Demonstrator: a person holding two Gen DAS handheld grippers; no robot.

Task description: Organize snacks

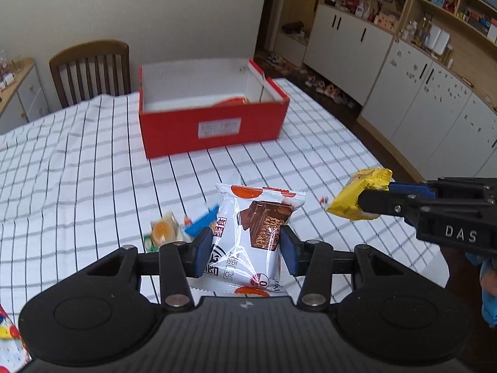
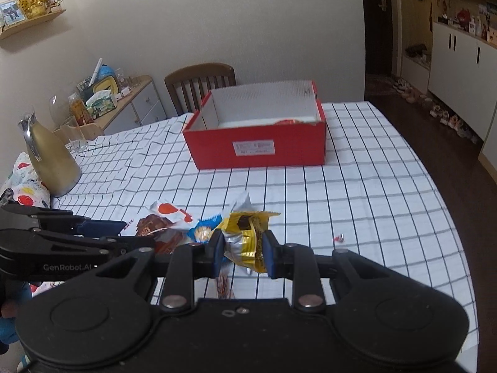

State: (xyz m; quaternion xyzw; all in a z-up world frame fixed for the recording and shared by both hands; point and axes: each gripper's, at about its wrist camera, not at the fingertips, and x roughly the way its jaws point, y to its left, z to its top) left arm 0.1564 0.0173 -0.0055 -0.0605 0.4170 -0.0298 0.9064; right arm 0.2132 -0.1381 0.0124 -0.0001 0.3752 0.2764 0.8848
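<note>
Red box, white inside; white cloth with dark grid lines; white-and-orange wafer packet; yellow packet; black tongs with blue pads.

"DAS" shows on the right gripper; "GenRobot.AI" on the left gripper; the red box label is blurred (unreadable), wafer packet characters unclear.

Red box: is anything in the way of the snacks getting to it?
Nothing visible. Only bare checked tablecloth lies between the red box and the white wafer packet and yellow snack packet.
</note>
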